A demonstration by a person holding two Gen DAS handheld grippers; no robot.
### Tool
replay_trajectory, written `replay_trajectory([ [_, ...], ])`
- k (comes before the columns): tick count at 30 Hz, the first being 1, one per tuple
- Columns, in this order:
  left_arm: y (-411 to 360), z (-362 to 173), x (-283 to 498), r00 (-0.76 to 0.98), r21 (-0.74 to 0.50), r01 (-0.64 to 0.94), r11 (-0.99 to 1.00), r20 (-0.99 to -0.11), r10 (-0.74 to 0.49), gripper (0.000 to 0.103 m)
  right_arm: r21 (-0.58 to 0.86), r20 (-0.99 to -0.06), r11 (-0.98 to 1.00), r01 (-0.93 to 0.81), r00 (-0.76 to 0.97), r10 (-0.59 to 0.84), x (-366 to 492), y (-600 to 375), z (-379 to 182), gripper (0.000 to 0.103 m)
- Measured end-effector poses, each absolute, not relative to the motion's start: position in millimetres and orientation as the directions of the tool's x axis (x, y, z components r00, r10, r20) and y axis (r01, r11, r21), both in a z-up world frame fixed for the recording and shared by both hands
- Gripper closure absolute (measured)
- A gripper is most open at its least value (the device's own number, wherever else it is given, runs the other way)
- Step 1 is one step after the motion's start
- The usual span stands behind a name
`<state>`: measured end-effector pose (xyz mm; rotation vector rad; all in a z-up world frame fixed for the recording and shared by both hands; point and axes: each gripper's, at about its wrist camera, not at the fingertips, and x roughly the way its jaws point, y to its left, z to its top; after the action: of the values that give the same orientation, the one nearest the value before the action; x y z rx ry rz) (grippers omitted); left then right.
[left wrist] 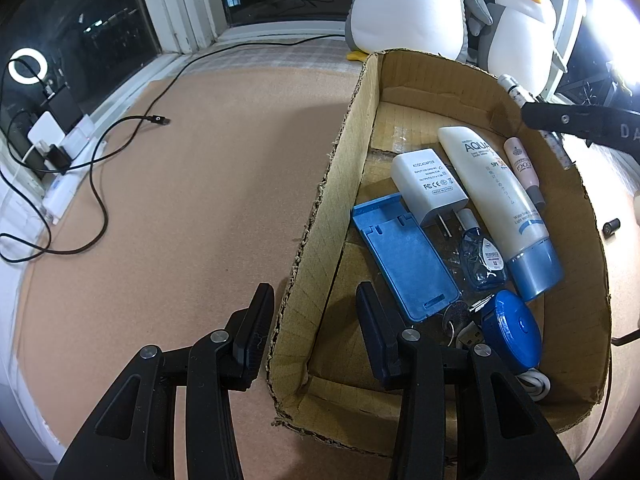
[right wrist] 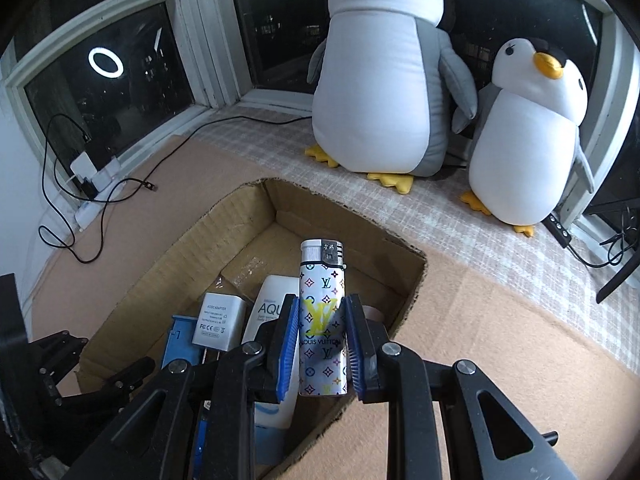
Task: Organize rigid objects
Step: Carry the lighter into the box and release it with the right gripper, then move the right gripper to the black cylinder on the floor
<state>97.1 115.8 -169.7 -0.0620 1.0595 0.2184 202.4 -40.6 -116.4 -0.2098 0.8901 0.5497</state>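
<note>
Right claw [right wrist: 322, 344] pinches a lighter [right wrist: 322, 320], hiding its sides; left claw [left wrist: 310, 336] clamps the box wall [left wrist: 312, 280].

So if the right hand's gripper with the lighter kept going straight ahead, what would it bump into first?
Probably the white sunscreen tube lying in the cardboard box: the lighter in the right gripper points down into the box, just over it. Depth is hard to judge, so it might meet the box floor instead.

Lighter [right wrist: 322, 320]: LOUIS VUITTON (LV); tube [left wrist: 494, 204]: AQUA

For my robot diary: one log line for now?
right gripper: holding lighter over box | left gripper: clamped on box wall
</note>
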Motion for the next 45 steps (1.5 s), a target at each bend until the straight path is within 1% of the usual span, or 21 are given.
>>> replay_trajectory([
  [12,116.1,-169.7,97.0,0.47,0.055,-0.207,0.977,-0.87,0.148,0.061,0.029,-0.787,0.846,-0.533,0.509,0.348,208.3,-32.3,-122.9,0.082],
  [14,116.3,-169.8,96.6,0.47,0.054,-0.207,0.977,-0.87,0.148,0.061,0.023,-0.783,0.846,-0.533,0.516,0.347,208.0,-31.5,-122.2,0.081],
  [15,116.2,-169.7,96.9,0.47,0.054,-0.207,0.977,-0.87,0.148,0.061,0.02,-0.782,0.846,-0.532,0.519,0.344,207.8,-31.2,-121.7,0.074],
  [16,116.2,-169.8,96.7,0.47,0.055,-0.207,0.977,-0.87,0.148,0.061,0.015,-0.778,0.845,-0.534,0.525,0.346,206.4,-31.1,-120.3,0.063],
  [17,116.2,-169.9,96.7,0.47,0.055,-0.207,0.977,-0.87,0.149,0.061,0.009,-0.773,0.845,-0.535,0.533,0.345,205.3,-30.9,-118.7,0.057],
  [18,116.3,-169.9,97.1,0.471,0.055,-0.207,0.977,-0.87,0.149,0.061,-0.001,-0.766,0.845,-0.535,0.543,0.343,203.9,-30.7,-117.0,0.048],
  [19,116.2,-170.6,96.6,0.471,0.055,-0.208,0.977,-0.87,0.149,0.061,-0.009,-0.759,0.844,-0.536,0.553,0.343,202.6,-30.6,-115.0,0.045],
  [25,116.3,-170.7,96.6,0.471,0.055,-0.207,0.977,-0.87,0.149,0.061,-0.015,-0.756,0.844,-0.536,0.559,0.341,200.9,-29.1,-110.9,0.041],
  [36,116.3,-170.8,97.0,0.471,0.057,-0.207,0.977,-0.87,0.15,0.061,0.013,-0.748,0.86,-0.51,0.566,0.347,192.1,-46.0,-99.8,0.04],
  [45,117.5,-170.5,96.7,0.47,0.061,-0.205,0.977,-0.869,0.153,0.062,0.013,-0.742,0.907,-0.421,0.604,0.291,182.4,-85.2,-89.8,0.04],
])
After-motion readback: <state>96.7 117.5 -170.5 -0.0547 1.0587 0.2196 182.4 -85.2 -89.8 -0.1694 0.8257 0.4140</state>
